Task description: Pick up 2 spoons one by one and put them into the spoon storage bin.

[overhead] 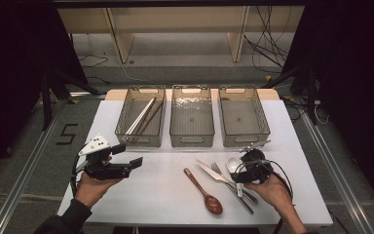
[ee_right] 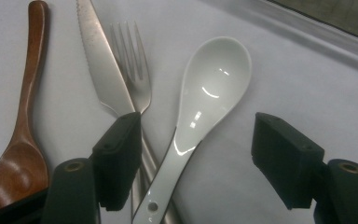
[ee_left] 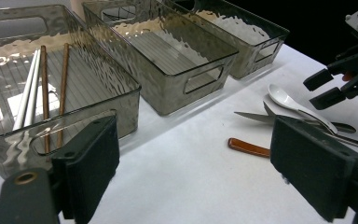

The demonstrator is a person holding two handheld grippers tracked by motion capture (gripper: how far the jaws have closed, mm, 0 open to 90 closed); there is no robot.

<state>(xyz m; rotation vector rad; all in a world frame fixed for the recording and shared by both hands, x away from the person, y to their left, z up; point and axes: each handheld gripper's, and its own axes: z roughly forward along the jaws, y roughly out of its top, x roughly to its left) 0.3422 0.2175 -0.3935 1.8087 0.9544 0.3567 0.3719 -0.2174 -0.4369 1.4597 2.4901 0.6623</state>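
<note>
A white ceramic spoon (overhead: 232, 164) (ee_right: 214, 79) lies on the white table beside a fork (overhead: 222, 174) (ee_right: 133, 60), a serrated knife (overhead: 213, 172) (ee_right: 100, 65) and a brown wooden spoon (overhead: 204, 191) (ee_right: 23, 116). My right gripper (overhead: 239, 170) (ee_right: 200, 158) is open and low over the white spoon. The spoon's handle runs between the jaws, and the pads stand apart from it. My left gripper (overhead: 127, 155) (ee_left: 196, 172) is open with nothing in it, held above the table at the left, in front of the left bin.
Three clear grey bins stand in a row at the back: left (overhead: 140, 141), middle (overhead: 192, 141), right (overhead: 246, 139). White chopsticks (ee_left: 28, 88) and brown chopsticks (ee_left: 64, 79) lie in the left bin. The table's front edge (overhead: 175, 222) is near my hands.
</note>
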